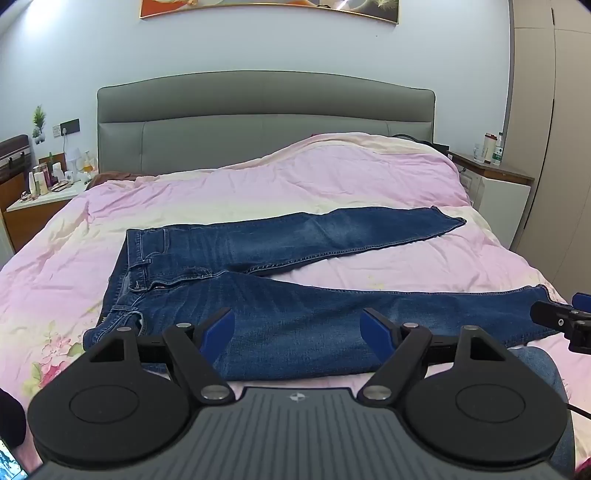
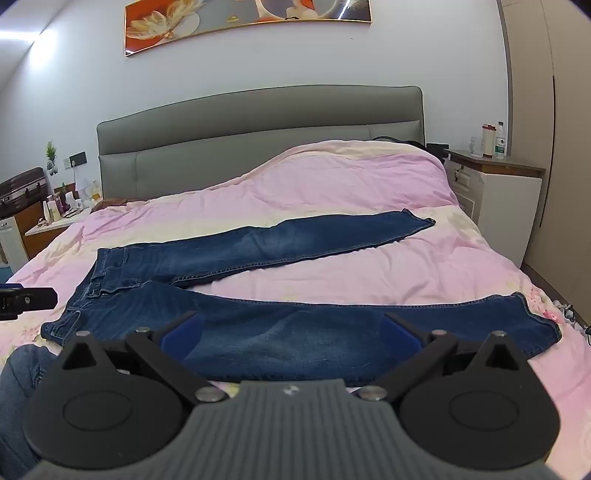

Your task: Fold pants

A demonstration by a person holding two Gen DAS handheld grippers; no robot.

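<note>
We are in a home bedroom: wide bed (image 1: 388,177) under a pink quilt, grey padded headboard (image 1: 266,110), framed picture (image 2: 247,22) above. Nightstand (image 1: 40,206) crowded with cosmetics on one side, bedside cabinet (image 2: 506,184) with bottles on the other.

Ahead of the left gripper (image 1: 298,328), jaws wide with nothing between the fingers, the jeans (image 1: 295,295) lie flat; passage above is unobstructed. Right of its fingers, the right gripper (image 2: 291,332), likewise spread, hangs nearby. Far beyond both fingertips the headboard (image 1: 266,122) closes the bed (image 1: 332,177).
</note>
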